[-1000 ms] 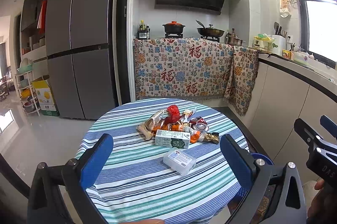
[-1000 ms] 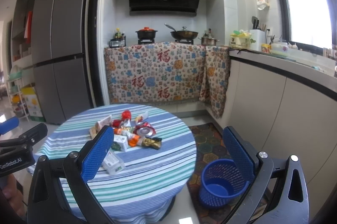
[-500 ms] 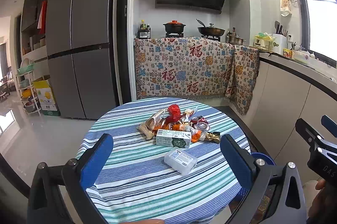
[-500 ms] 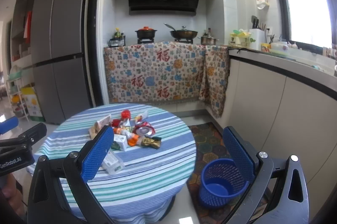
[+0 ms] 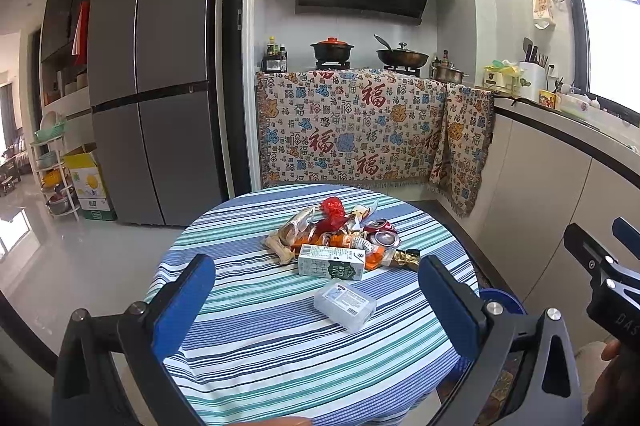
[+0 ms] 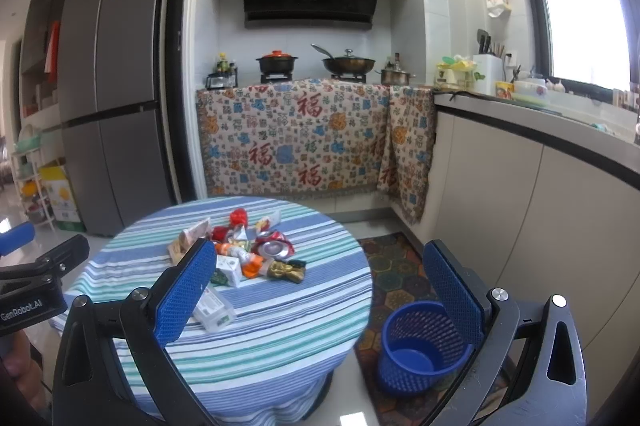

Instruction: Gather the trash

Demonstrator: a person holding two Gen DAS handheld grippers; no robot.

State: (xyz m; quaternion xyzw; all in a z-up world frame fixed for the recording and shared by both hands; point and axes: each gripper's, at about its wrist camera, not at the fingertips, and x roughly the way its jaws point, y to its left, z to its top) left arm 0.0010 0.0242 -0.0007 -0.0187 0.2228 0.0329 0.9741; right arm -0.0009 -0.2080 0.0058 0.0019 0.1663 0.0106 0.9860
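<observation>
Trash pile (image 5: 340,238): we see wrappers, a crushed can and a red scrap heaped in the middle of the round table (image 5: 280,366), so it is all in one spot to pick from.
Milk carton (image 5: 331,267): it lies flat at the near edge of the pile.
Clear box (image 5: 345,305): it sits alone, nearest to us, so we think it is the easy first grab.
Blue bin (image 6: 424,342): it stands on the floor just beside the table and looks empty, ready for the trash to drop in.
Left gripper (image 5: 316,286): we hold it wide, with nothing in it, up above the table and aimed at the clear box.
Right gripper (image 6: 320,278): wide too and empty, held between the table and the bin.
Gold wrapper (image 6: 286,270): it may be foil; it is too small to tell.
</observation>
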